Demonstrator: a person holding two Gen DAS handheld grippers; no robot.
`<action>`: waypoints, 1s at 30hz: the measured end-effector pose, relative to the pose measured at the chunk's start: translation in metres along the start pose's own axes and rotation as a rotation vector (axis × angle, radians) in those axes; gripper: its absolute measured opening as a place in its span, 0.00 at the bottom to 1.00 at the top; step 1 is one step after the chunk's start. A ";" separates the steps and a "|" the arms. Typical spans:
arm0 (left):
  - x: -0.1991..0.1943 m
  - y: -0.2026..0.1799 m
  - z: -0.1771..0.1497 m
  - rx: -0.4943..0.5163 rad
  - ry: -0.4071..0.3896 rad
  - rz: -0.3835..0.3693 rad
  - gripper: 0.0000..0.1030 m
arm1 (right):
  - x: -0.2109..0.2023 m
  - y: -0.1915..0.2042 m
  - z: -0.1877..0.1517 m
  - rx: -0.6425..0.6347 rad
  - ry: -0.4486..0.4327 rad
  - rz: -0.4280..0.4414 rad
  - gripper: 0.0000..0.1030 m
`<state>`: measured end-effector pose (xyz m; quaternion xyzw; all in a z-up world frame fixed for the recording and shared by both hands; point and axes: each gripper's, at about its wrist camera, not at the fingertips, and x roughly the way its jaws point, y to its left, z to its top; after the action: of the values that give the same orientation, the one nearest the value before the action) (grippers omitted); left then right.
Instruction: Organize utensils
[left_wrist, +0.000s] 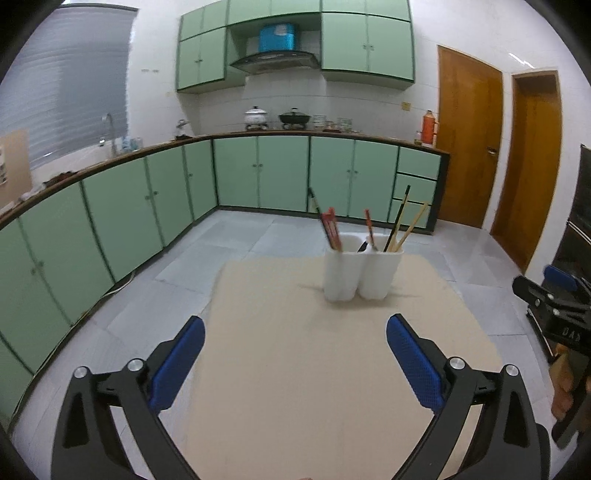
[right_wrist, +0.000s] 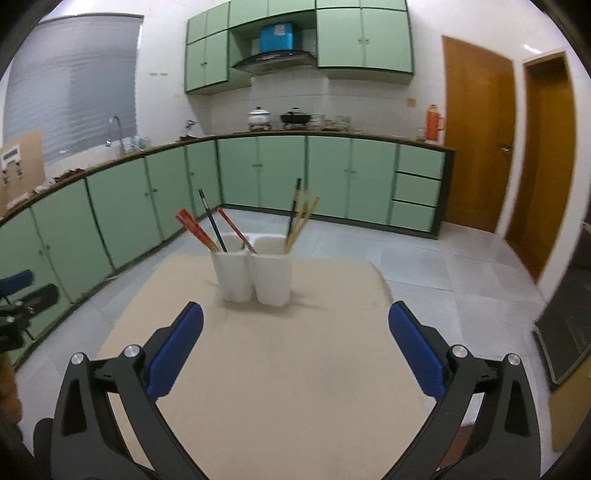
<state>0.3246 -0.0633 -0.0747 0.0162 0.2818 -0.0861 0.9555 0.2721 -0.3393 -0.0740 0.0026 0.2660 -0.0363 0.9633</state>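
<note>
My left tongs (left_wrist: 295, 332) and right tongs (right_wrist: 295, 321) gape wide, empty, over bare beige worktop (left_wrist: 295, 387). The white chopstick holder (left_wrist: 360, 271) stands near its far edge, chopsticks (right_wrist: 195, 230) upright inside.

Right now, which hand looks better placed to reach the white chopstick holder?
Probably the right gripper: the holder sits nearly centred between its open fingers. For the left gripper, also open, it stands off to the right.

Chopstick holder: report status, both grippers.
Left gripper open, empty. Right gripper open, empty. Chopsticks upright in white holder on table. Nothing blocking.
</note>
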 end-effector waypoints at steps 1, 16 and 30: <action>-0.010 0.002 -0.005 -0.013 0.002 -0.004 0.94 | -0.010 0.004 -0.006 0.008 0.008 0.001 0.95; -0.127 0.009 -0.057 -0.065 0.006 0.103 0.94 | -0.117 0.023 -0.051 0.034 0.083 0.036 0.95; -0.215 0.002 -0.108 -0.099 -0.016 0.150 0.94 | -0.210 0.023 -0.088 0.066 0.036 0.014 0.95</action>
<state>0.0897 -0.0194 -0.0488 -0.0105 0.2762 -0.0004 0.9610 0.0492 -0.3000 -0.0425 0.0366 0.2820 -0.0382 0.9580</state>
